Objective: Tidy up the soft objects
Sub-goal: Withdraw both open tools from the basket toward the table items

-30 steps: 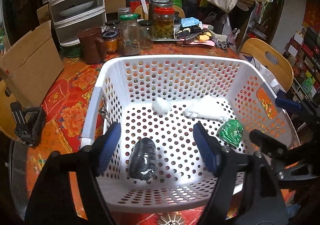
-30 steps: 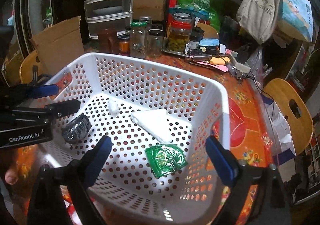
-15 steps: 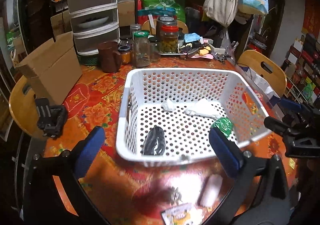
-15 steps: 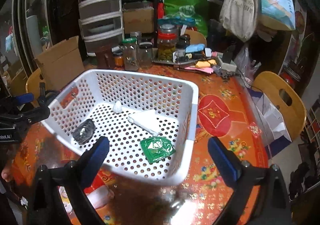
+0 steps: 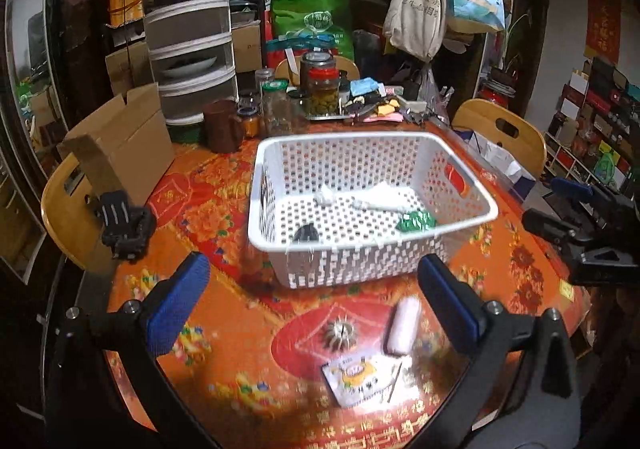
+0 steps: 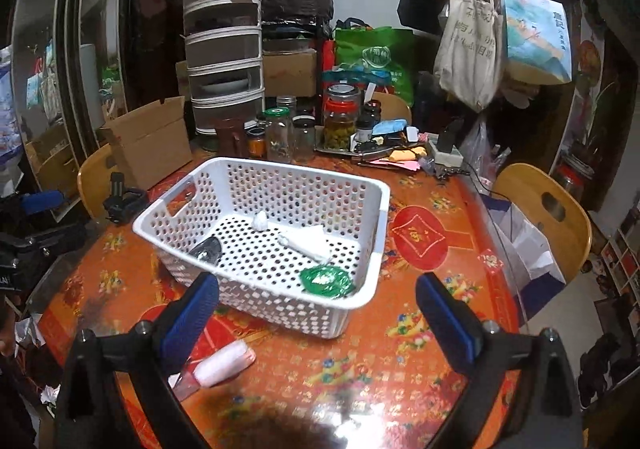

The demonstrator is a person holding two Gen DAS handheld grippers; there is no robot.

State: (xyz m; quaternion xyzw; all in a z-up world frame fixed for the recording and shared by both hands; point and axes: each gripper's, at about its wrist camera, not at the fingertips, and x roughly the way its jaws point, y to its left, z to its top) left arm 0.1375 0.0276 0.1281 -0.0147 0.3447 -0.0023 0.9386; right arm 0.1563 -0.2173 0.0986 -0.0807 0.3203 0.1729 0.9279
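White perforated basket [image 5: 372, 245] sits mid-table on the orange floral tablecloth [image 5: 208, 209], holding a green packet [image 5: 416, 220], a white cloth [image 5: 384, 199], a small white wad [image 5: 325, 196] and a dark bundle [image 5: 307, 233]. Left gripper [image 5: 310, 301] and right gripper [image 6: 316, 313] hover empty, jaws wide apart. A pink-white roll [image 5: 402, 325], a spiky ball [image 5: 339, 335] and a printed sachet [image 5: 360, 377] lie in front of the basket.
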